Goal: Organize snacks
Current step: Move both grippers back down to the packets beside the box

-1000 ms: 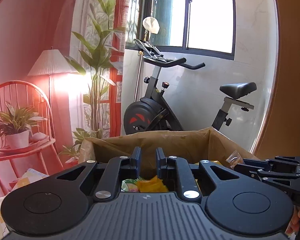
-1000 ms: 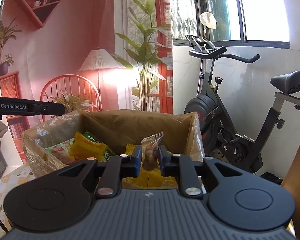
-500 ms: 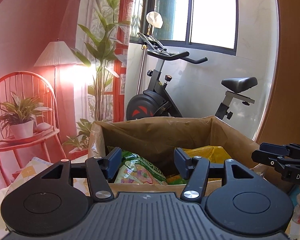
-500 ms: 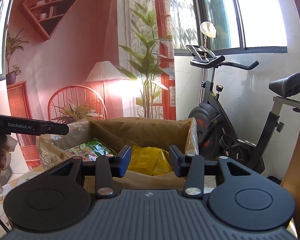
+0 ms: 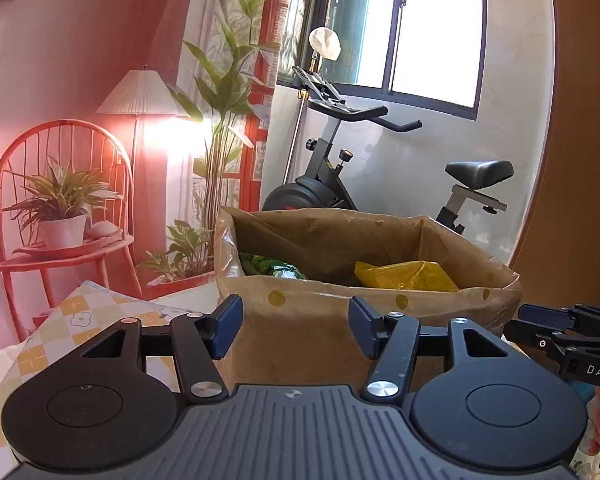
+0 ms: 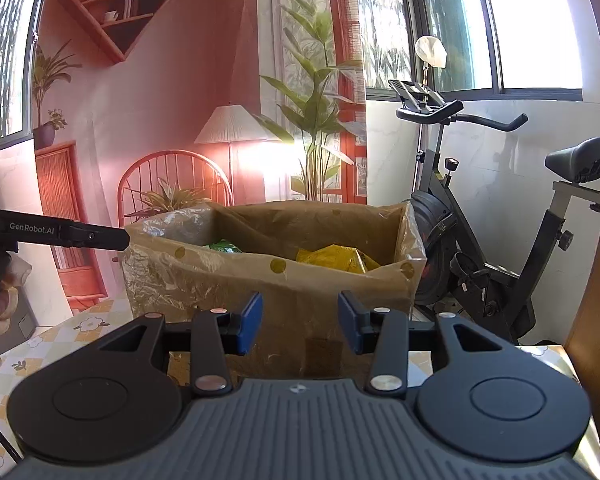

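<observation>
Withdrawn fingers [image 5: 228,326], snack box [image 5: 300,320] ahead

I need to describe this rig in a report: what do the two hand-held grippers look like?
Both match. The left hand-held gripper and right hand-held gripper have black linkage arms with silver pivot bolts, blue pads, round black discs and a ribbed grey body. White lettering on their sides reads "GenRobot.AI" on the left, "DAS" on the right.

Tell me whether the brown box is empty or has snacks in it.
Not empty. The brown box holds a green packet and a yellow packet, both below its rim. How full, cannot tell.
</observation>
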A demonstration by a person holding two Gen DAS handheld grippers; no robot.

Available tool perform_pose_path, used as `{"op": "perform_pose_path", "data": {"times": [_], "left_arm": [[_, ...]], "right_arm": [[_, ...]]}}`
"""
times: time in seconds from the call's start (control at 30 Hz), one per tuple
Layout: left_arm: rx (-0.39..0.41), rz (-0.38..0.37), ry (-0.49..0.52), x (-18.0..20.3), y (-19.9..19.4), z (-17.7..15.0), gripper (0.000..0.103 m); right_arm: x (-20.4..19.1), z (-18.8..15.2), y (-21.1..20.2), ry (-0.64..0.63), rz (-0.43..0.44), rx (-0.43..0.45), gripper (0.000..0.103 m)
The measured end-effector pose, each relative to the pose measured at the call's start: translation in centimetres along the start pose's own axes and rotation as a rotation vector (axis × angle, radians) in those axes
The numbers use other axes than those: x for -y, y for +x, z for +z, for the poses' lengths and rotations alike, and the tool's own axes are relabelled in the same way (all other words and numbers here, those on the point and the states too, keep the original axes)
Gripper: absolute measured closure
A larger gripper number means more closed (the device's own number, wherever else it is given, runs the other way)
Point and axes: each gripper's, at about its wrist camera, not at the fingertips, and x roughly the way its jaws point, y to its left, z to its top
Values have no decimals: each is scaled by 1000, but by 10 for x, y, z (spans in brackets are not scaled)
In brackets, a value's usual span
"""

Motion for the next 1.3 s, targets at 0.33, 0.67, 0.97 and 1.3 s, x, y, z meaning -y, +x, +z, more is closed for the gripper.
{"op": "perform_pose_path", "data": {"times": [0.33, 0.67, 0.97, 1.3], "left_arm": [[-75, 10, -29, -9, 2, -37, 42], [-165, -10, -14, -4, 21, -60, 42], [-238, -20, -14, 1, 37, -73, 43], [-311, -39, 16, 10, 57, -83, 43]], "right_arm": [[3, -40, -3, 33, 7, -70, 58], [13, -79, 9, 79, 15, -159, 50], [34, -103, 14, 129, -21, -229, 47], [43, -133, 32, 105, -49, -329, 47]]}}
